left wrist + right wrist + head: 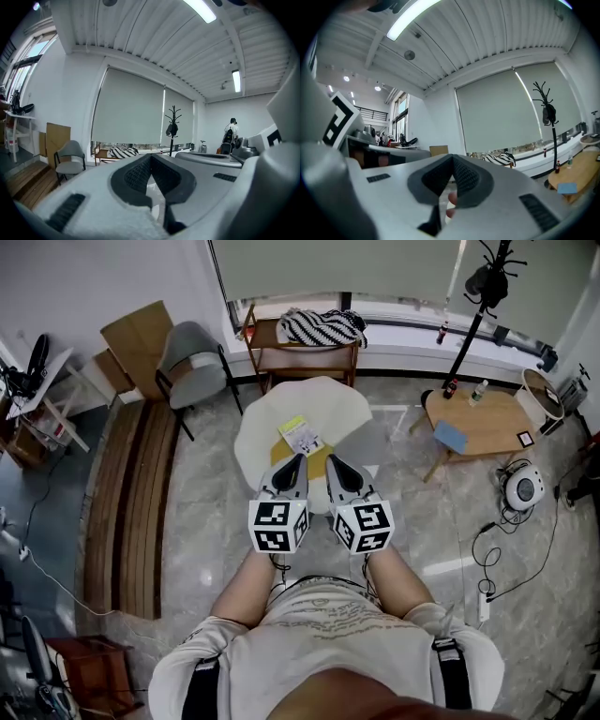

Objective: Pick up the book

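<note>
both my left gripper [297,459] and right gripper [331,461] have jaws pressed together, empty, so i should spread them before lowering to the book [302,435] on the table [267,418].

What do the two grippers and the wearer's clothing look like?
Both the left gripper and right gripper are light grey with black ribbed jaw pads and a white cube of black square markers. The person wears a pale short-sleeved shirt with black straps.
</note>
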